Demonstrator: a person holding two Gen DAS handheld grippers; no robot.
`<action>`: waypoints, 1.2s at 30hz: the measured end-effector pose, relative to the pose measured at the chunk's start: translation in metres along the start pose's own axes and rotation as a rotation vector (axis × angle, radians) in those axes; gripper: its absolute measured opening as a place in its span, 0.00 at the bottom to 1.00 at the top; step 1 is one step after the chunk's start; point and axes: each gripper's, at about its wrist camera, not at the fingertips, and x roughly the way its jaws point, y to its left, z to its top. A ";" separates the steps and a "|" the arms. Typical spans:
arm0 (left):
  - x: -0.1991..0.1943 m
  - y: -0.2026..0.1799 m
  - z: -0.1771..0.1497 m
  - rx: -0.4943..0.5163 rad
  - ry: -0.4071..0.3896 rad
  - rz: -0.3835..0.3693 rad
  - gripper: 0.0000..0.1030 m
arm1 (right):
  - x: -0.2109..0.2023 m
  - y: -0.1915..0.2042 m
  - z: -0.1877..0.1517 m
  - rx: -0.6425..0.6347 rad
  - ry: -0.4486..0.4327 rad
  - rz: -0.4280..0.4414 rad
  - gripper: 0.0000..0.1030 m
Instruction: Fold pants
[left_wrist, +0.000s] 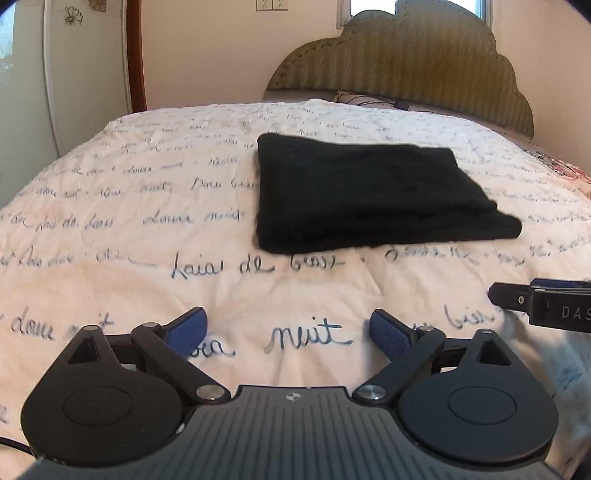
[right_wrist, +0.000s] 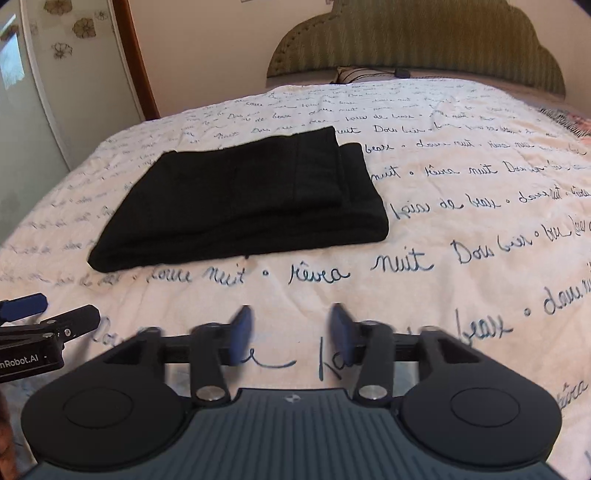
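Black pants (left_wrist: 369, 195) lie folded into a flat rectangle on the bed; they also show in the right wrist view (right_wrist: 251, 206). My left gripper (left_wrist: 288, 332) is open and empty, held above the bedspread short of the pants' near edge. My right gripper (right_wrist: 291, 332) is open with a narrower gap, empty, and also short of the pants. The right gripper's tip shows at the right edge of the left wrist view (left_wrist: 535, 302). The left gripper's tip shows at the left edge of the right wrist view (right_wrist: 48, 317).
A white bedspread (left_wrist: 147, 240) with blue script covers the bed. A green padded headboard (left_wrist: 406, 66) stands at the far end, with a pillow and a cable (left_wrist: 369, 99) below it. A wardrobe door (left_wrist: 26, 92) is at the left.
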 end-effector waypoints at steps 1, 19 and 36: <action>0.000 0.000 -0.005 0.009 -0.027 0.004 0.98 | 0.002 0.001 -0.006 -0.006 -0.026 0.002 0.69; -0.001 0.001 -0.010 0.011 -0.051 -0.002 1.00 | 0.001 0.013 -0.032 -0.084 -0.152 -0.032 0.78; -0.001 0.001 -0.011 0.004 -0.052 -0.009 1.00 | 0.002 0.014 -0.034 -0.082 -0.157 -0.030 0.78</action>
